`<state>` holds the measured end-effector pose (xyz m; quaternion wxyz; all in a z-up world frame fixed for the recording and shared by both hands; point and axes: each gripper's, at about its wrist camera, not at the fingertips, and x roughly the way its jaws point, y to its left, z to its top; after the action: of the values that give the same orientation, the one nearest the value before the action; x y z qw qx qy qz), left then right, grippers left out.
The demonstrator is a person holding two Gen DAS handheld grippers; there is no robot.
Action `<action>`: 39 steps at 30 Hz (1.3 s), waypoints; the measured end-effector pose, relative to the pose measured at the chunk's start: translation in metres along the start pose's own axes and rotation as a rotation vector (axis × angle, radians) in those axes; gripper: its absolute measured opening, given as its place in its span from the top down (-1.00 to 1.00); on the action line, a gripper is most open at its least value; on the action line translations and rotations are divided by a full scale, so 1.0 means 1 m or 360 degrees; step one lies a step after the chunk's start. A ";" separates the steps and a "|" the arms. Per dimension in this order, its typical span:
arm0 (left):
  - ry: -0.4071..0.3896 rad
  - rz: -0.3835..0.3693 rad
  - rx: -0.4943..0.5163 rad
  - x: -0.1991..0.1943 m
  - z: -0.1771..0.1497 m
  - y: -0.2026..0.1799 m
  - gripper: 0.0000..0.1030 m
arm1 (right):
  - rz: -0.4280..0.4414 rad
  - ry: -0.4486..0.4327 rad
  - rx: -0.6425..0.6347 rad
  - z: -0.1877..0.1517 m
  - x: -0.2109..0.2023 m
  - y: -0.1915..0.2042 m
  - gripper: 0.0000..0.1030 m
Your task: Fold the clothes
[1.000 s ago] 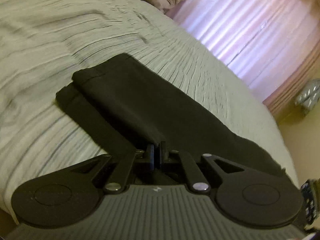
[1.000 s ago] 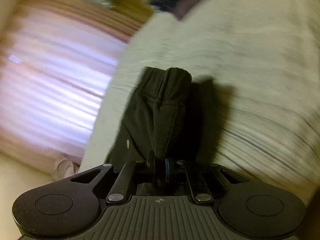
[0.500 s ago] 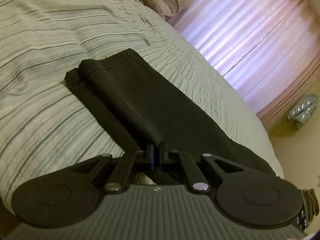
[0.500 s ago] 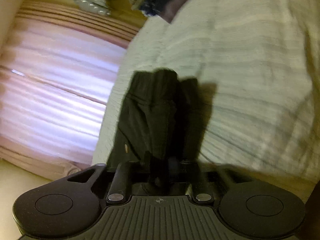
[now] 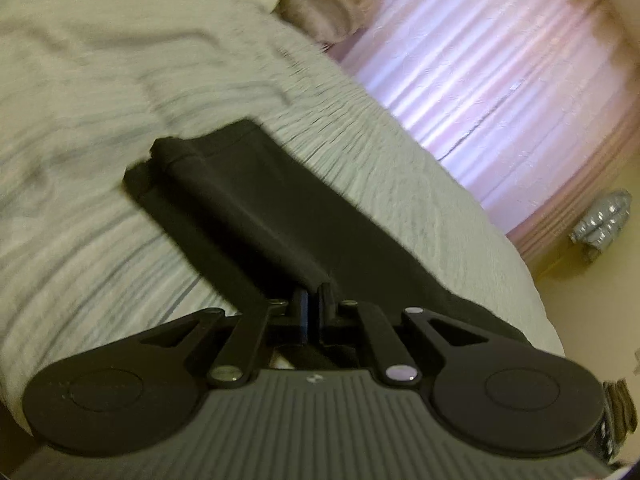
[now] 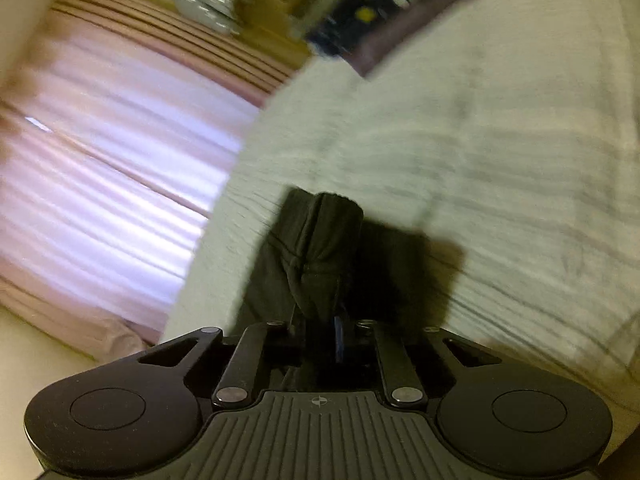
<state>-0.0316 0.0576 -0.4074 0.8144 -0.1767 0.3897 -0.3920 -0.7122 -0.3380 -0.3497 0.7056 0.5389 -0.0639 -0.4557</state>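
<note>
1. The black trousers (image 5: 280,216) lie lengthwise on the striped bed (image 5: 80,240), legs already doubled one over the other — the 1st fold looks done.
2. The left tongs (image 5: 313,300) are clamped shut on the cloth's near edge.
3. The right tongs (image 6: 320,328) are closing, with fabric between the jaws.
4. Left to do, I judge: folding end to end.

A bed (image 5: 100,128) covered in pale striped bedding is seen beside backlit pink curtains (image 5: 500,80) and a yellowish wall (image 5: 592,312).
</note>
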 end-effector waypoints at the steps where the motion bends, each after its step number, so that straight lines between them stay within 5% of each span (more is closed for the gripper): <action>1: -0.0001 -0.0002 0.0018 -0.001 0.000 0.000 0.95 | 0.0009 0.0000 -0.0022 0.001 -0.004 0.003 0.79; 12: 0.0015 0.0007 0.0043 0.000 -0.010 0.006 0.94 | -0.0065 0.0047 0.0068 0.006 0.009 -0.020 0.79; 19: -0.0011 -0.0030 -0.0143 0.004 -0.012 0.021 0.89 | -0.0114 0.0055 0.0044 0.005 0.018 -0.020 0.79; 26: -0.0090 -0.0103 -0.0083 -0.016 -0.008 0.013 0.95 | -0.0125 0.0062 0.0041 0.010 0.014 -0.016 0.79; 35: 0.0011 0.0001 -0.0048 0.001 -0.015 0.023 0.85 | -0.0168 0.0069 -0.0089 0.005 0.012 -0.014 0.78; 38: 0.0008 0.0062 0.0000 -0.011 -0.008 0.021 0.74 | -0.0223 0.0060 -0.0204 0.007 0.005 -0.003 0.62; 39: -0.0006 0.0113 0.0009 -0.017 -0.007 0.021 0.62 | -0.0267 0.0046 -0.0279 0.007 0.000 0.003 0.40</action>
<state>-0.0334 0.0841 -0.4158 0.8291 -0.1613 0.3930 -0.3635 -0.7145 -0.3430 -0.3443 0.7103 0.4851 0.0317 -0.5090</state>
